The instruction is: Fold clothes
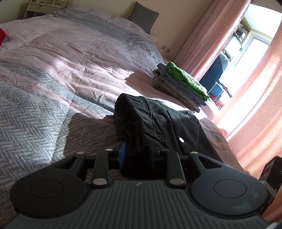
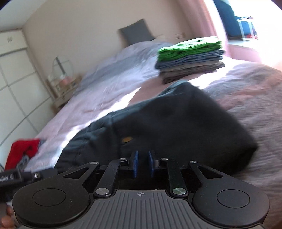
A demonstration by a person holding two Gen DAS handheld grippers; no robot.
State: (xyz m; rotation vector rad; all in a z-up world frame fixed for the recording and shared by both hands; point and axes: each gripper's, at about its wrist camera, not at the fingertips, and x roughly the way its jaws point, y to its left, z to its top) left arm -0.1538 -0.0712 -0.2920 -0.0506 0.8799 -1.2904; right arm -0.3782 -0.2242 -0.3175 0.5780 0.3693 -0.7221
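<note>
At the far left of the bed (image 1: pixel 70 58), a red garment (image 2: pixel 22 149) lay crumpled near the edge of the pale pink and grey quilt, well apart from everything else. A white bedside cabinet (image 1: pixel 40 8) stood beyond the bed's far corner, and a grey cushion (image 1: pixel 143 16) leaned against the wall at the head.

Near the middle, the dark trousers (image 1: pixel 158 119) lay partly folded on the herringbone part of the quilt, their gathered waistband bunched toward the left and a small metal button showing on the cloth. The left gripper (image 1: pixel 137 153) had its blue pads clamped on the near edge of that waistband, with dark fabric filling the narrow gap between them. The right gripper (image 2: pixel 142 163) hung just over the near side of the same trousers; its blue pads stood a little apart with nothing between them, and I could not tell whether they touched the cloth beneath. That view was blurred.

Farther right, a neat stack of folded clothes (image 1: pixel 181 88) sat near the bed's right edge, a green knit (image 1: pixel 185 77) on top of blue and grey-brown layers. Beyond it hung pink curtains (image 1: pixel 255 98) around a bright window.
</note>
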